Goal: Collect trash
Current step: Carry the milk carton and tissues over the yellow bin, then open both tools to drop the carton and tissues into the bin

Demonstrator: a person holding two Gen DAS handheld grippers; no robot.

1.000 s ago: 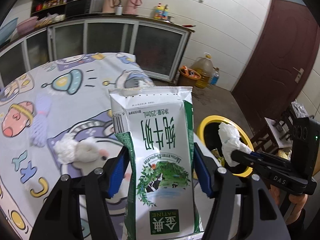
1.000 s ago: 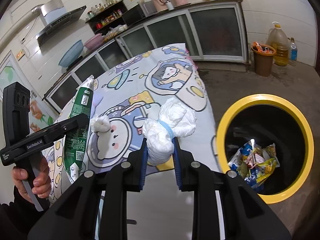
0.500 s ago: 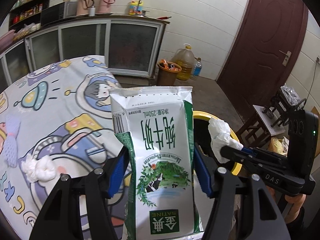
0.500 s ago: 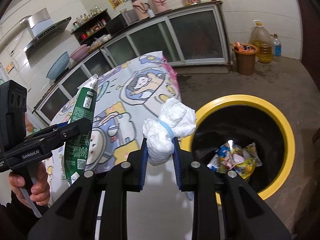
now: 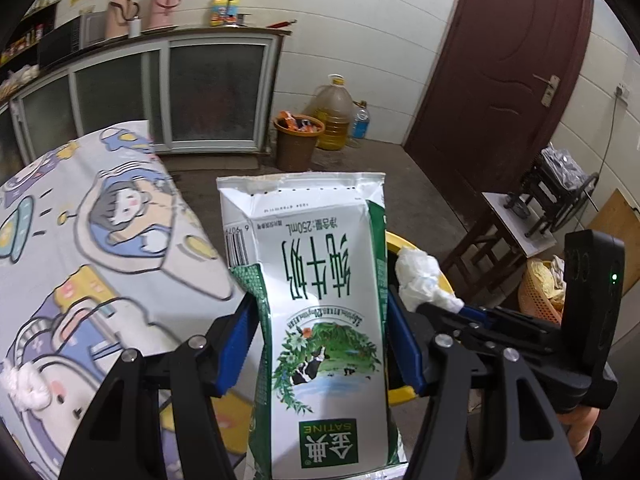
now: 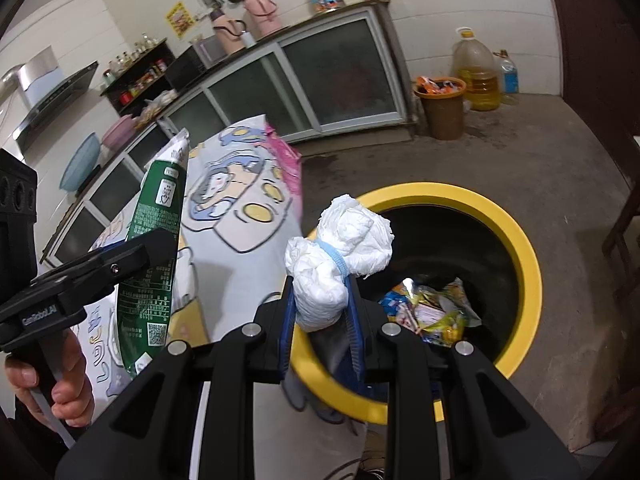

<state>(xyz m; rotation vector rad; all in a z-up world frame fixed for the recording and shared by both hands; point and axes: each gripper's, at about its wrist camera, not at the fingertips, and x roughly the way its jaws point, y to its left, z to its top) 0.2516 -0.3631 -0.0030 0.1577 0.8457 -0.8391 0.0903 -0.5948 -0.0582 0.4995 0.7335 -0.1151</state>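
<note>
left gripper (image 5: 322,344) clamping green-white milk pouch (image 5: 320,320) upside down, beside table edge. right gripper (image 6: 320,320) squeezing white tissue wad (image 6: 336,252), hanging over rim of yellow bin (image 6: 524,256), wrappers lying inside.

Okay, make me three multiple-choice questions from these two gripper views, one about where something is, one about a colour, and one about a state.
1. Where is the crumpled white tissue?
A. On the floor
B. Between the fingers of the right gripper
C. At the bottom of the bin

2. What colour is the rim of the trash bin?
A. Yellow
B. Red
C. Grey

3. What is the left gripper doing?
A. Hanging open with nothing in it
B. Lying on the table
C. Clamped on a green and white milk pouch

Answers: 1 B, the wad sits squeezed between the blue pads above the bin. 2 A, a bright yellow ring surrounds the dark opening. 3 C, both blue pads press the pouch's sides.
</note>
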